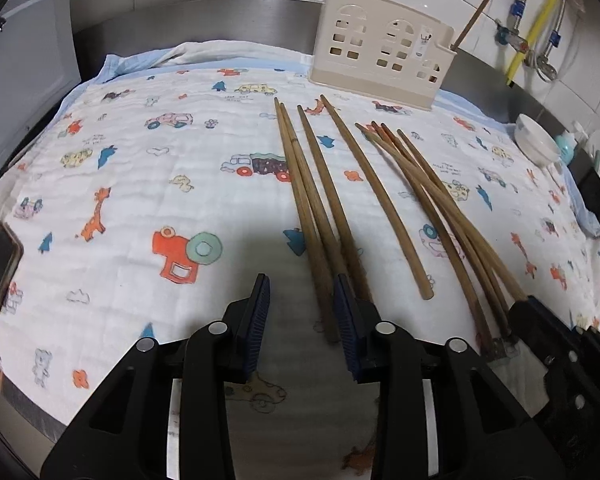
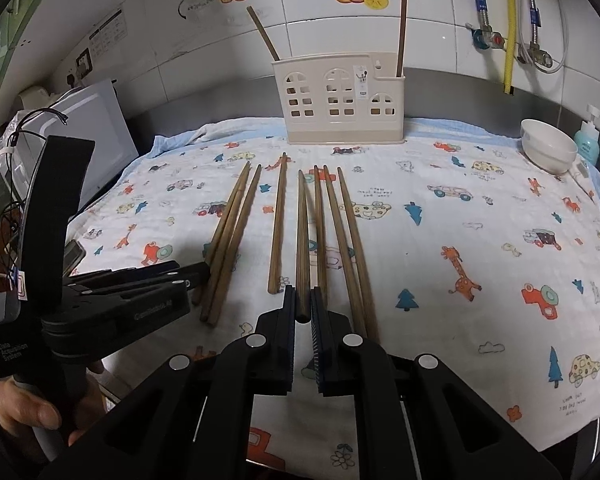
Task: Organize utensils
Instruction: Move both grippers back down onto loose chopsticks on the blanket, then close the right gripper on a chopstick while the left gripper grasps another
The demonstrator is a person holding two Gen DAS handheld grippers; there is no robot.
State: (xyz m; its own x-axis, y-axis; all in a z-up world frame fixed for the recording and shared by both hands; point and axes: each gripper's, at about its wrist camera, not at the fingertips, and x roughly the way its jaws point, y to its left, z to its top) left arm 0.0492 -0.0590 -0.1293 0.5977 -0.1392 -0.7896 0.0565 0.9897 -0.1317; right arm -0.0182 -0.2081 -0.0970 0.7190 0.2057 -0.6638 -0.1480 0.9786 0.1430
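Several brown wooden chopsticks [image 1: 320, 200] lie side by side on a printed cloth [image 1: 140, 184]; they also show in the right wrist view [image 2: 276, 224]. A cream slotted utensil holder [image 2: 340, 100] stands at the back with two chopsticks upright in it; it also shows in the left wrist view [image 1: 380, 48]. My left gripper [image 1: 302, 292] is open, its jaws either side of the near end of one chopstick in the left group. My right gripper [image 2: 303, 300] is shut on the near end of one chopstick [image 2: 302, 240] in the right group.
A white bowl [image 2: 548, 144] sits at the cloth's right back corner, with a teal bottle [image 2: 588, 140] beside it. A white microwave [image 2: 76, 132] stands at the left. Pipes and valves [image 2: 508, 40] run on the tiled wall. A phone [image 1: 0, 256] lies at the left edge.
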